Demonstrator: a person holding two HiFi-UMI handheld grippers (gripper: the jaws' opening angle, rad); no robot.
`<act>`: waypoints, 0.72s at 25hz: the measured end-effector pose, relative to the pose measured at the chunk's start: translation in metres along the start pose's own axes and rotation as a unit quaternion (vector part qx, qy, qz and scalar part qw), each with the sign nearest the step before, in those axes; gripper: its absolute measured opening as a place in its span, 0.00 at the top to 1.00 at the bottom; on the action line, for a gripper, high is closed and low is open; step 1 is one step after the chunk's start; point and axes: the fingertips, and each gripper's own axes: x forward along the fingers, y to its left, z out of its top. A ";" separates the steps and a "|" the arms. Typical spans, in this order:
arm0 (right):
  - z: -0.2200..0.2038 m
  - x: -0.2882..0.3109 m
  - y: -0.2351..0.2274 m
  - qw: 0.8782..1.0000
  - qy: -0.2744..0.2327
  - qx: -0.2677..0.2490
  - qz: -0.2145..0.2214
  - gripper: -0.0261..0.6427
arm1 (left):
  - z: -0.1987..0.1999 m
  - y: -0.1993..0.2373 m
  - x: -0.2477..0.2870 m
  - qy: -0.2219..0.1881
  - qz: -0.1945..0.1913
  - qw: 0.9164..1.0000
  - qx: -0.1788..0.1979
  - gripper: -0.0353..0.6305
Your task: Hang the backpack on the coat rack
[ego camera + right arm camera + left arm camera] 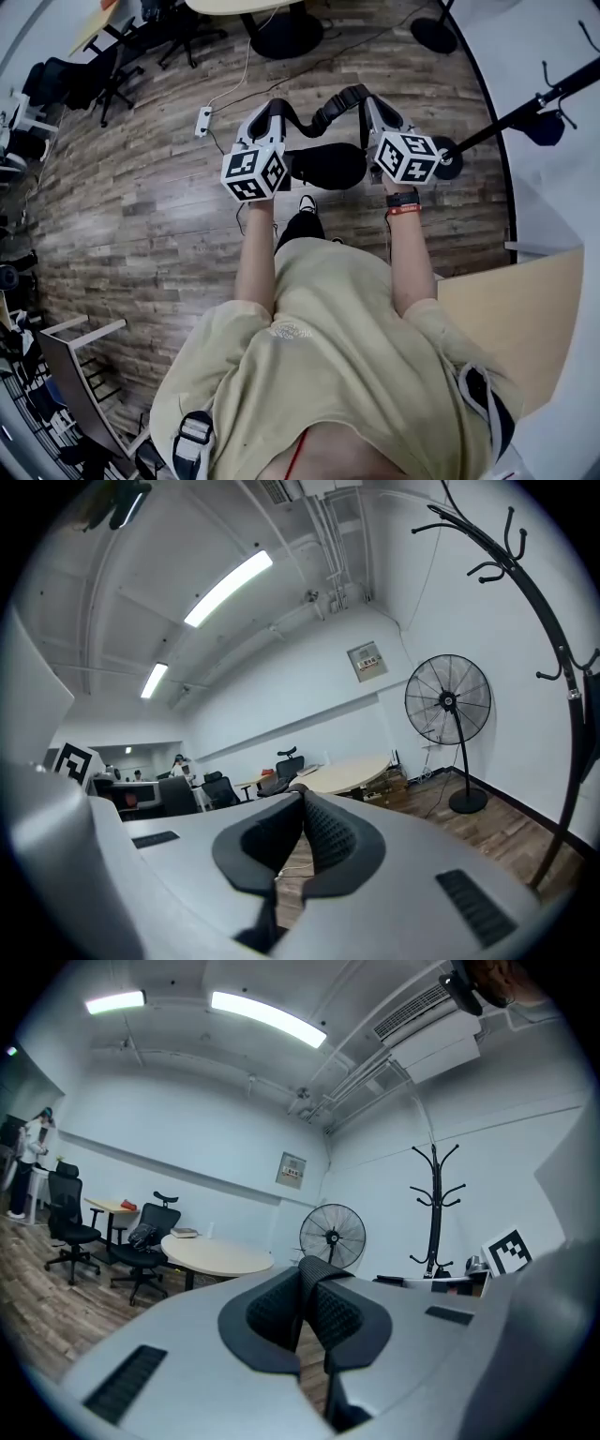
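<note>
While pinching the strap point(327, 113) tight in left gripper point(302, 1307) and right gripper point(301, 832), must carry backpack point(328, 167) right to tall coat rack point(511, 117).

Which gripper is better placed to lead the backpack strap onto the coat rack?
Right: the right gripper, shut on the strap like the left gripper, is nearer the coat rack.

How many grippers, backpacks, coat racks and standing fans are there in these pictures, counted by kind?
Black backpack: 1
Hand-held grippers: 2, the left gripper and the right gripper, each with its fingers shut on the backpack strap
Black coat rack: 1
Black standing fan: 1
Total: 5
</note>
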 end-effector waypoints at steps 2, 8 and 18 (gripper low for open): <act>0.004 0.010 -0.017 1.000 -0.002 0.006 -0.007 0.93 | 0.001 -0.009 0.024 0.003 -0.019 1.000 0.004 0.91; 0.013 0.057 -0.071 0.999 0.004 0.023 -0.037 0.93 | -0.003 -0.019 0.115 0.023 -0.069 0.997 0.008 0.91; 0.047 0.105 -0.182 0.989 -0.017 0.064 -0.136 0.93 | -0.006 -0.045 0.268 0.066 -0.165 0.984 0.003 0.91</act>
